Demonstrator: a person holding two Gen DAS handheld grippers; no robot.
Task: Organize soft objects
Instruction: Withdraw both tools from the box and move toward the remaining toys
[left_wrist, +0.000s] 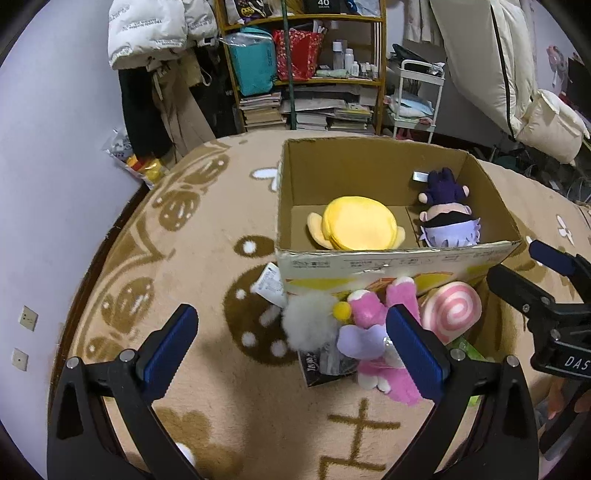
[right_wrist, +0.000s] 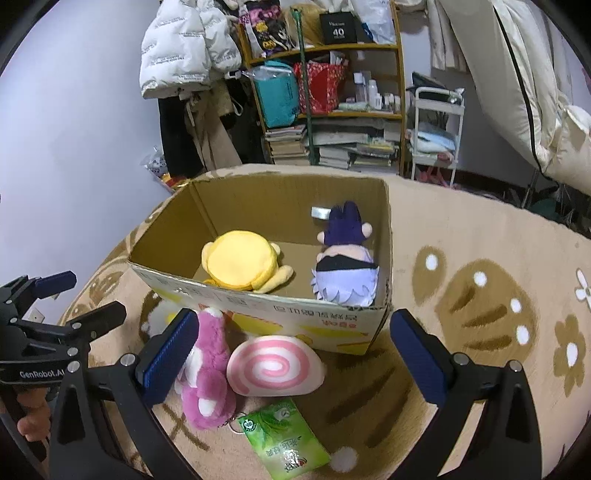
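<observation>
Both grippers (left_wrist: 291, 354) (right_wrist: 291, 354) spread, empty, above toys beside box (left_wrist: 399, 264). Swirl cushion (right_wrist: 275, 365): light, squashy; best pinched across its rim.

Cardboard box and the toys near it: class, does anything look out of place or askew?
Yes. A green packet lies among the plush toys outside the cardboard box; it is flat printed packaging, not a soft toy. The box's top rim looks roughly torn.
</observation>
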